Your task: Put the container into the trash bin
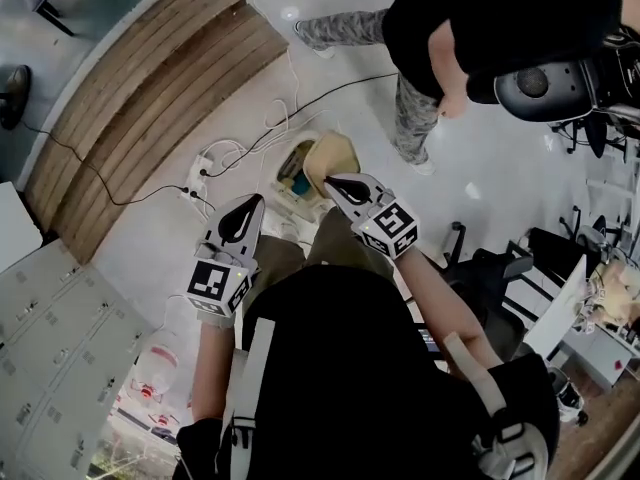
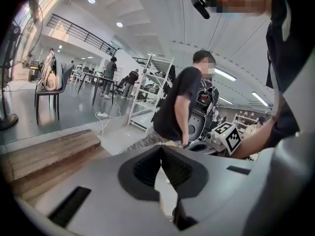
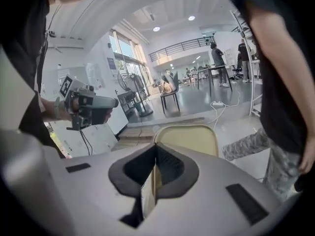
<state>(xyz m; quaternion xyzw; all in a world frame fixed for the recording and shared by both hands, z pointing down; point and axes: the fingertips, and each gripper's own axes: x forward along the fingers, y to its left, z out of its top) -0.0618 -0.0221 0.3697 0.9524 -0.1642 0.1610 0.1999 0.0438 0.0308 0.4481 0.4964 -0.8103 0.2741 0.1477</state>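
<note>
A tan, rounded container (image 1: 335,154) hangs over the far right edge of a white trash bin (image 1: 287,183) that stands on the floor with rubbish inside. My right gripper (image 1: 331,181) is shut on the container's near rim. In the right gripper view, the container (image 3: 189,138) rises just beyond the shut right gripper (image 3: 156,150), its wall pinched between the pads. My left gripper (image 1: 255,201) hovers to the left of the bin, apart from it. In the left gripper view, the left gripper (image 2: 160,149) has its tips together and nothing between them.
Another person (image 1: 470,28) in a black shirt and camouflage trousers stands just beyond the bin. A wooden platform (image 1: 150,78) lies at the far left, with a power strip and cables (image 1: 200,176) beside the bin. Grey lockers (image 1: 50,348) stand at the left, a black chair (image 1: 490,263) at the right.
</note>
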